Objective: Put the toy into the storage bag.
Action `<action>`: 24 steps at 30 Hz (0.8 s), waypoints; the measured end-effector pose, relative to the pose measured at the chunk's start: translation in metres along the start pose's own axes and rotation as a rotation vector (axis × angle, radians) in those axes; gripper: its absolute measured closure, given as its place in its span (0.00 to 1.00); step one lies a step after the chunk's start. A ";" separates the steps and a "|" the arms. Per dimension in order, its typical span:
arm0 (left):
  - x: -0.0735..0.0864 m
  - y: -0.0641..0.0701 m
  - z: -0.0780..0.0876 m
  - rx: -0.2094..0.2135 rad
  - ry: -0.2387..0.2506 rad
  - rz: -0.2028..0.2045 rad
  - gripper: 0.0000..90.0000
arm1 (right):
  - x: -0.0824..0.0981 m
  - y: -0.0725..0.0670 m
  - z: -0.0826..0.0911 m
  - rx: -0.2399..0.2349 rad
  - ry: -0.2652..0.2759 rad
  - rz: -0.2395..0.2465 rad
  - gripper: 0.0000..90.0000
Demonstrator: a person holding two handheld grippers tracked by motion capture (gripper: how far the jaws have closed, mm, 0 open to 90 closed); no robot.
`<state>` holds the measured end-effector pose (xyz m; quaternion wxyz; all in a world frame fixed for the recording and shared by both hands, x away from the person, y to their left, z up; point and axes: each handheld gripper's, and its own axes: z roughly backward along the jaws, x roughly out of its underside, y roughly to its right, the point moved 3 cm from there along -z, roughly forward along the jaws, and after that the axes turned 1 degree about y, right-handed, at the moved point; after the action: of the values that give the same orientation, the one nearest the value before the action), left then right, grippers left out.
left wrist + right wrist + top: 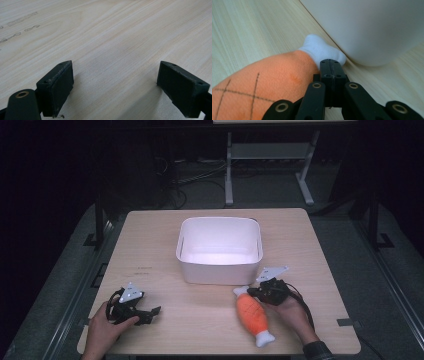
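An orange plush toy (252, 315) with white ends and stitched dark lines lies on the table in front of the white bin (220, 250). My right gripper (251, 292) is shut, its tips touching the toy's far white end close to the bin's front wall. In the right gripper view the jaws (331, 65) are pressed flat together beside the white end of the toy (262, 82), with no fabric visible between them, and the bin (374, 27) rises just beyond. My left gripper (150, 315) rests low at the table's front left, open (115, 87) over bare wood.
The light wooden table (165, 245) has its front edge just behind both hands. Some faint dark marks (22, 18) show on the wood left of the bin. A metal table frame (270, 160) stands on the floor beyond the far edge.
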<state>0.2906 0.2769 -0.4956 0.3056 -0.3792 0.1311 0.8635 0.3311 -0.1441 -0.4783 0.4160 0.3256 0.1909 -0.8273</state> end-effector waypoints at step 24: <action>0.000 0.000 0.000 0.000 0.000 0.003 0.15 | -0.030 -0.021 -0.020 -0.043 -0.025 0.105 1.00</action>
<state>0.2904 0.2767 -0.4956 0.3042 -0.3790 0.1320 0.8639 0.3355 -0.1032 -0.4708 0.4679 0.3157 0.1859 -0.8042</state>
